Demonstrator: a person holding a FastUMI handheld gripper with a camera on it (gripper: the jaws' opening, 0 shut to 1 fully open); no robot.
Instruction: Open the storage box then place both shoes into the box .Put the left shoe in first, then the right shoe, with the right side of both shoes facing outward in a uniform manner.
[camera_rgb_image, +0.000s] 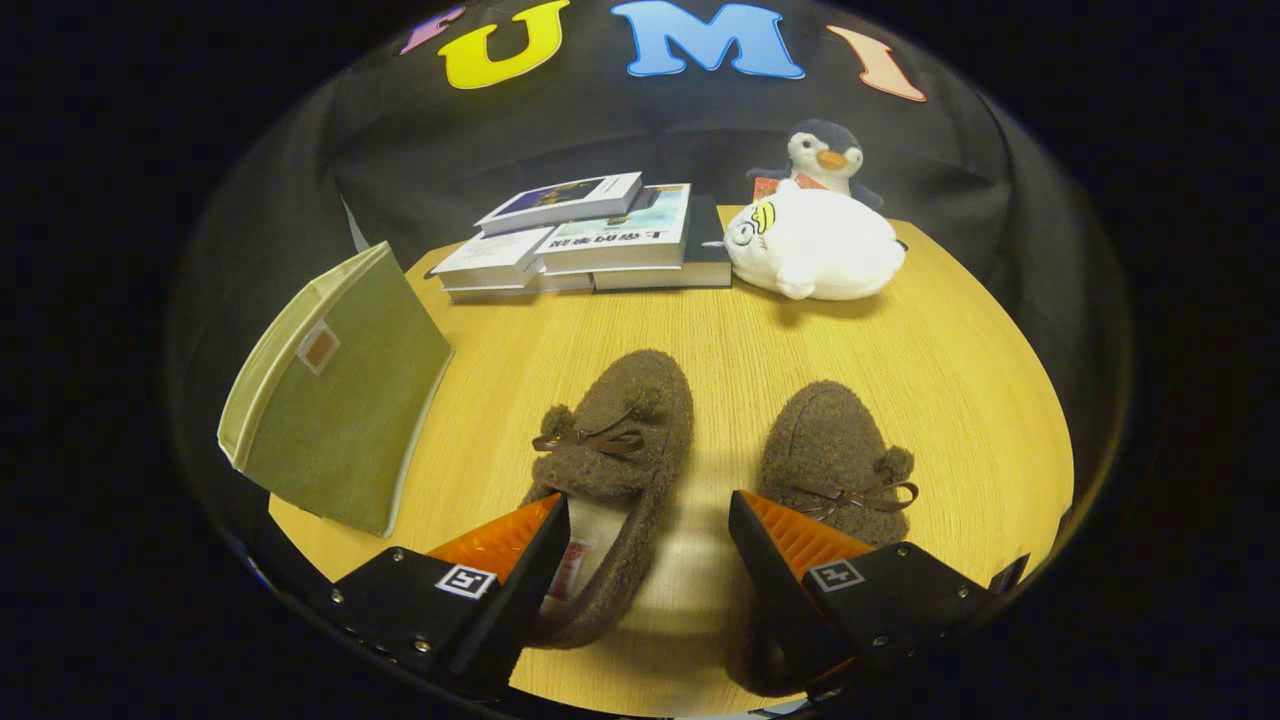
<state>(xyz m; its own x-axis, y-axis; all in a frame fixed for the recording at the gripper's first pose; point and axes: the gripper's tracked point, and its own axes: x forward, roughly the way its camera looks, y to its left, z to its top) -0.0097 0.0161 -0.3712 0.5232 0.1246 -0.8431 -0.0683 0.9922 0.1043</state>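
The hand-held gripper (648, 545) hangs with fingers spread wide, pinching nothing, above two fuzzy brown slippers with bows: the left shoe (612, 470) just ahead between the fingers, the right shoe (835, 455) beside it. The olive-green fabric storage box (335, 400) stands off to the left on the round wooden table (960, 360), its inside hidden. Soft pile could slip from a shallow pinch; the light box might topple when pulled open.

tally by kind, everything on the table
Shoes: 2, left, right
Box: 1, shut
Books: 4
Plush toys: 2, white, penguin
Total: 9
Gripper open over the shoes.
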